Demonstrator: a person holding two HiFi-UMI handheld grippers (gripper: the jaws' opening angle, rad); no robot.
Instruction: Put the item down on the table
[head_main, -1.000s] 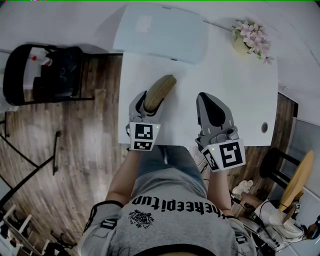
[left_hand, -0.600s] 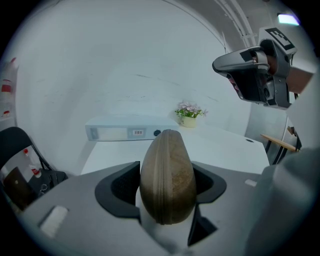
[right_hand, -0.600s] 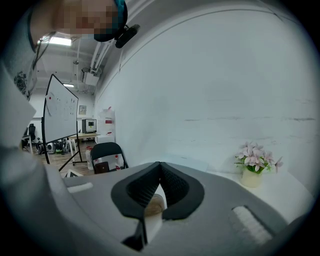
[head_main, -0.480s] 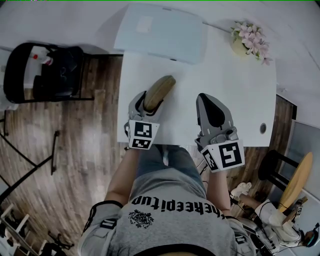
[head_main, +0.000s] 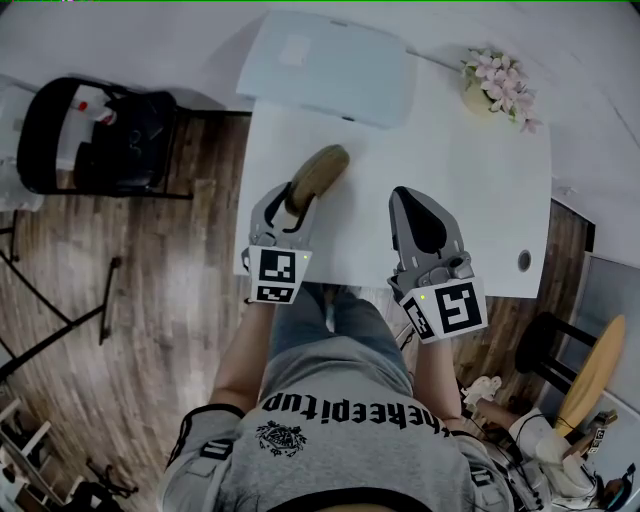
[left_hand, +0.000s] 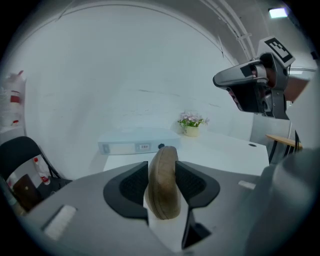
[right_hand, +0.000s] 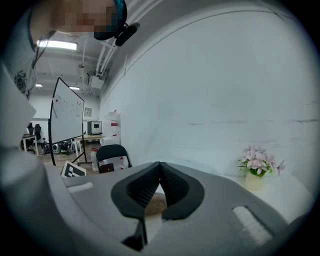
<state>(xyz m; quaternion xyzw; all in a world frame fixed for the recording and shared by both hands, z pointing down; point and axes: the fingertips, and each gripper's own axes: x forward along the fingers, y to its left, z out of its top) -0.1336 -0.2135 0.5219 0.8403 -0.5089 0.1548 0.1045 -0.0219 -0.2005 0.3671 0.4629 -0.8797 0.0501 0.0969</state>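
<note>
A brown oblong item (head_main: 320, 172) lies lengthwise over the near left part of the white table (head_main: 480, 190). My left gripper (head_main: 291, 199) is shut on its near end. In the left gripper view the item (left_hand: 164, 185) stands between the two black pads, which press on both its sides; the jaws have just been closing on it. I cannot tell whether the item still rests on the table. My right gripper (head_main: 408, 197) hovers to the right of it, shut and empty; its tips (right_hand: 160, 167) meet in the right gripper view.
A pale blue flat box (head_main: 330, 62) lies at the table's far edge. A pot of pink flowers (head_main: 502, 78) stands at the far right corner. A black chair (head_main: 100, 135) stands on the wood floor left of the table. A round cable hole (head_main: 525, 260) is near the right edge.
The left jaws have narrowed onto the brown item, which before sat loosely between them. The left gripper has drawn slightly back and left. The right gripper has kept still.
</note>
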